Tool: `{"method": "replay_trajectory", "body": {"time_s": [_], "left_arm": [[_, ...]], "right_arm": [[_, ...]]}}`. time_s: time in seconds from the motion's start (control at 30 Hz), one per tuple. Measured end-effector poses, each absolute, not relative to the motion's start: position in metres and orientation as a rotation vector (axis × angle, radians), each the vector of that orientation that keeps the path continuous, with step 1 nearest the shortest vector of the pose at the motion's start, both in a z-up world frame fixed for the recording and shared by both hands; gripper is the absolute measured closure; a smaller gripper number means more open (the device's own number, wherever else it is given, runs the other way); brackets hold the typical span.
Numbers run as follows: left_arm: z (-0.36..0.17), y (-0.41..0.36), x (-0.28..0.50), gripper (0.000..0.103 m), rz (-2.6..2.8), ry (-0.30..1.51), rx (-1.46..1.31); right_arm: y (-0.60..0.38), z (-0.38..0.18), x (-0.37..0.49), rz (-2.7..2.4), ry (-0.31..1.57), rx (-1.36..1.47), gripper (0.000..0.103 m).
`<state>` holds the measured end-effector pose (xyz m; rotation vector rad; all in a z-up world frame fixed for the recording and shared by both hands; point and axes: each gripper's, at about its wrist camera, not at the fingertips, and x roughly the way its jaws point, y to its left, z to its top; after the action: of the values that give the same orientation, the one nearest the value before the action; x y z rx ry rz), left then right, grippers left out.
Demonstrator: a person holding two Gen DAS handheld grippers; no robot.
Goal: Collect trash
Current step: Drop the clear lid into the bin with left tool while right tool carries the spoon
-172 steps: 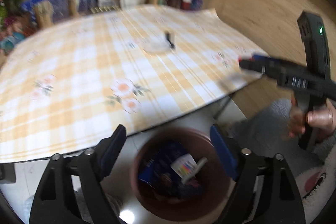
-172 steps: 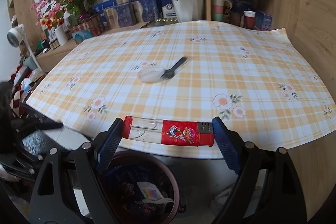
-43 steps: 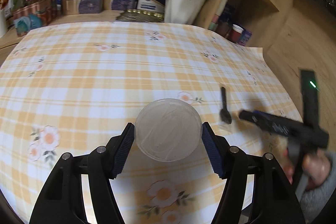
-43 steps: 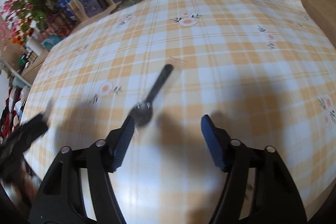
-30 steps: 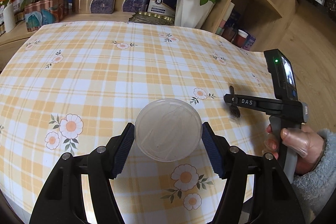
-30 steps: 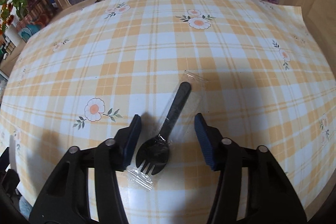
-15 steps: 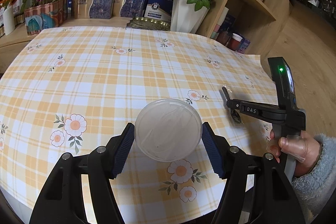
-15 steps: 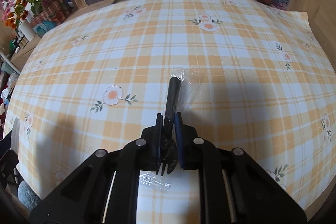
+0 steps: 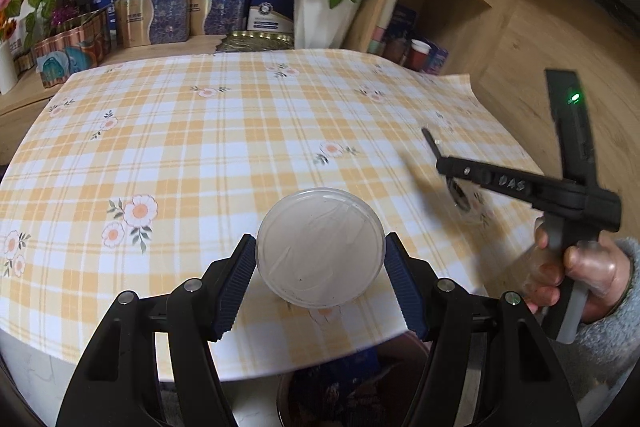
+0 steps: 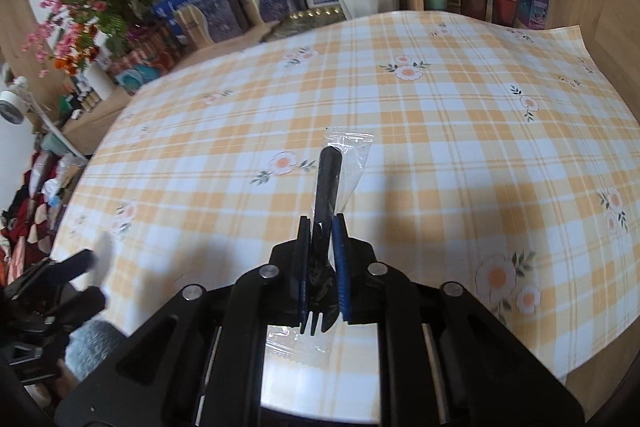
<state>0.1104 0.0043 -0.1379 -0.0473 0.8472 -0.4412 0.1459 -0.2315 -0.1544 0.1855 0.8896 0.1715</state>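
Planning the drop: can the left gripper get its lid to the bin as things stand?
Probably yes. The left gripper holds the clear lid at the table edge, and the brown bin sits open just below, nothing between.

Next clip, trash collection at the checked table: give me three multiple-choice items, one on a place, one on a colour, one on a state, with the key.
1. Where is the brown bin?
A. On the table
B. Below the table's near edge
C. On the shelf

2. What colour is the wrapped fork?
A. Black
B. White
C. Red

3. How does the round clear lid stand?
A. Flat on the cloth
B. Inside the bin
C. Clamped in the left gripper

Key: 1 B, its rim shows under the tablecloth edge. 2 A, black through clear wrap, pinched by the right gripper. 3 C, both pads press its rim.
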Motion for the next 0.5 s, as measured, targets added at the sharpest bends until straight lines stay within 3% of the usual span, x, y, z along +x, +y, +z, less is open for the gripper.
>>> {"method": "replay_trajectory", "body": {"time_s": [0.5], "left_arm": [[-0.187, -0.036, 0.043, 0.039, -0.565, 0.974, 0.11]], "right_arm": [[-0.251, -0.156, 0.042, 0.222, 0.803, 0.178, 0.088]]}}
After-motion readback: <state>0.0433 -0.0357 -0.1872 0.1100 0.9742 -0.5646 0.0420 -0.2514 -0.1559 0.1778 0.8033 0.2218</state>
